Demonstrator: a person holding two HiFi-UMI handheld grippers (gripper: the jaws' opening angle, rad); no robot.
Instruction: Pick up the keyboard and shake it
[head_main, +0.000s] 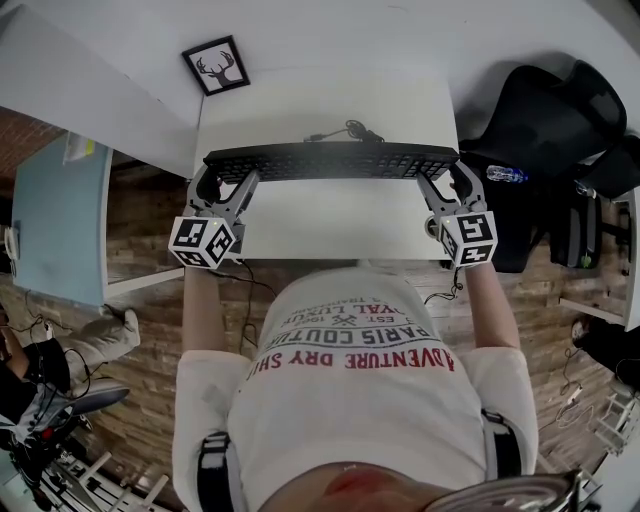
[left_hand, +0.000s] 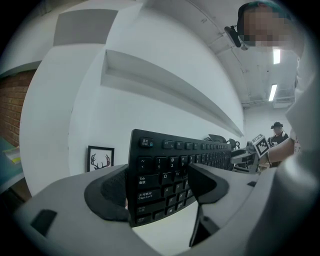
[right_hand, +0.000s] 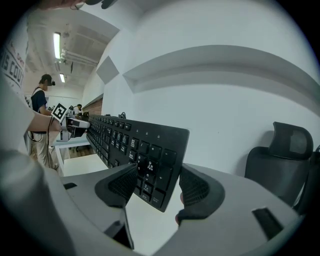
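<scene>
A long black keyboard (head_main: 330, 160) is held off the white desk (head_main: 330, 225), tilted so its keys face me. My left gripper (head_main: 218, 186) is shut on the keyboard's left end. In the left gripper view its jaws clamp the keyboard (left_hand: 170, 172) near the Tab and Caps Lock keys, and the left gripper (left_hand: 156, 189) has one pad on each face. My right gripper (head_main: 447, 187) is shut on the right end. In the right gripper view the keyboard (right_hand: 127, 140) runs away to the left, and the right gripper (right_hand: 157, 187) pinches the number-pad corner.
The keyboard's cable (head_main: 350, 130) trails onto the desk behind it. A framed deer picture (head_main: 215, 65) leans at the desk's far left corner. A black office chair (head_main: 545, 120) and a water bottle (head_main: 507, 175) stand to the right, and a light blue table (head_main: 60, 220) to the left.
</scene>
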